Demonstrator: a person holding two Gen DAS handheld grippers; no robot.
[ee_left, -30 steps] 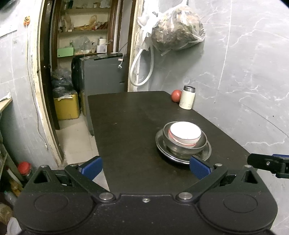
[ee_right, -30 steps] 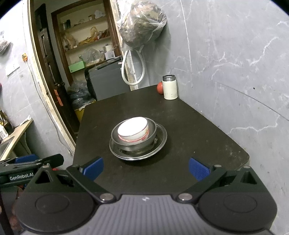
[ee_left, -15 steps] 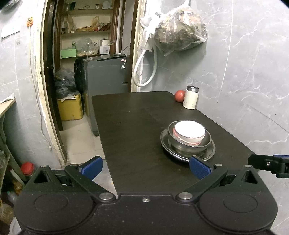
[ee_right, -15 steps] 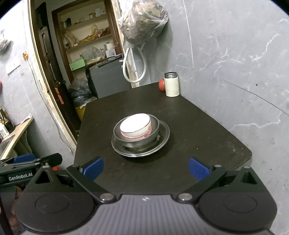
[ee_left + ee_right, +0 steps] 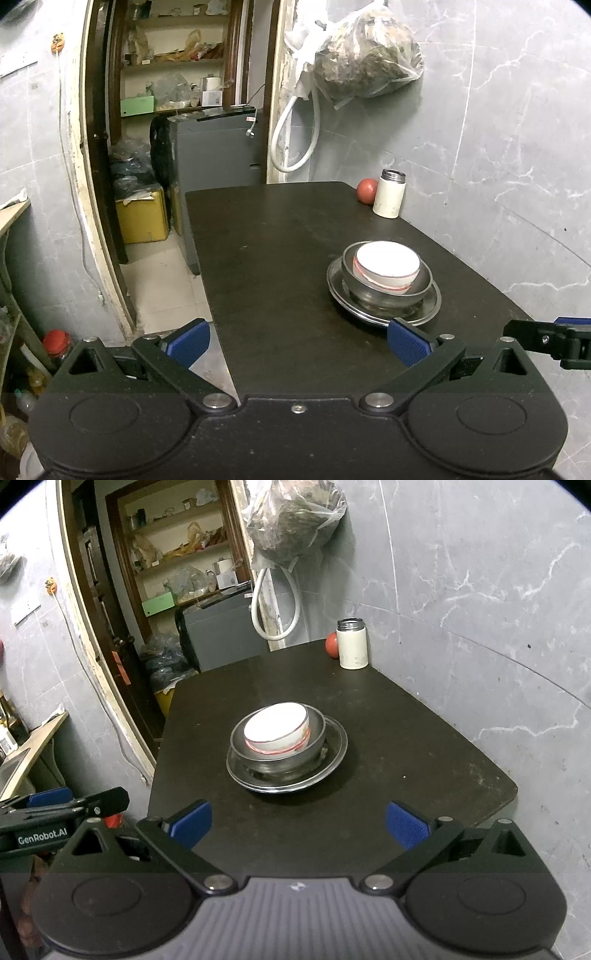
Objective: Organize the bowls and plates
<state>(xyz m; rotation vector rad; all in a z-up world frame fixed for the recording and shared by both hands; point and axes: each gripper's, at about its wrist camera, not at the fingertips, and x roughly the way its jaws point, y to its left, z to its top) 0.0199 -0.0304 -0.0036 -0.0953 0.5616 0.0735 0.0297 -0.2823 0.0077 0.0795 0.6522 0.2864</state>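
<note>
Both hand-held grippers, left [image 5: 298,345] and right [image 5: 298,824], gape short of the stacked bowls [image 5: 276,732].

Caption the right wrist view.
Open right hand-held gripper facing a white bowl nested in a steel bowl on a plate.

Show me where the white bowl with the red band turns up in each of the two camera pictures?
Left wrist view: white bowl right of centre, nested in the metal bowl.
Right wrist view: white bowl near centre, slightly left.
Shared landmark: the white canister at the table's far corner.
</note>
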